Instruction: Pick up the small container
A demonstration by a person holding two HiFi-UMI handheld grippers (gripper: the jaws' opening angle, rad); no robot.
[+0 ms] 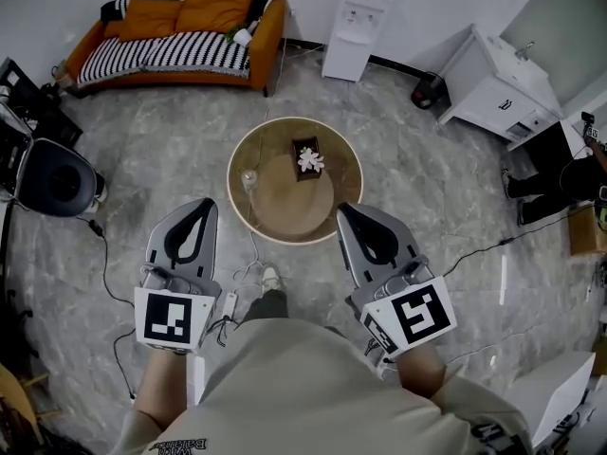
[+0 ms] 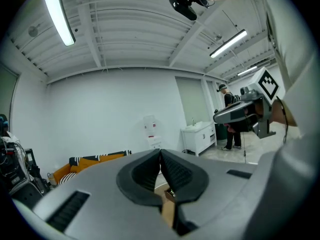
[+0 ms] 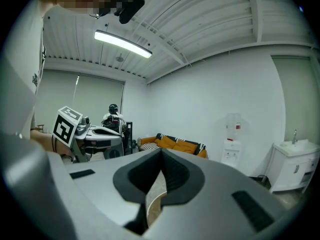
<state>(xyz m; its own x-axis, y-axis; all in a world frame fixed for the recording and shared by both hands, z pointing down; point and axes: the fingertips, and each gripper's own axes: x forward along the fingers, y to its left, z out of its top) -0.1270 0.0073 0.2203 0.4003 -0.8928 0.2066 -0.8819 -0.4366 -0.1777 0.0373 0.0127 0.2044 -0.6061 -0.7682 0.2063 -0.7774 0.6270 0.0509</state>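
Clear-walled, the small container (image 1: 249,179) stands near the left rim of the round wooden table (image 1: 285,227), apart from a dark box (image 1: 307,156). Left hand-held gripper (image 1: 201,207) and right hand-held gripper (image 1: 346,214) are both closed and empty. If either arrives unopened, it could knock the container over.

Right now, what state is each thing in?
Left tool: shut, empty, short of the table.
Right tool: shut, empty, short of the table.
Clear container: upright on the table, untouched.
Box: on the table, something white on top.
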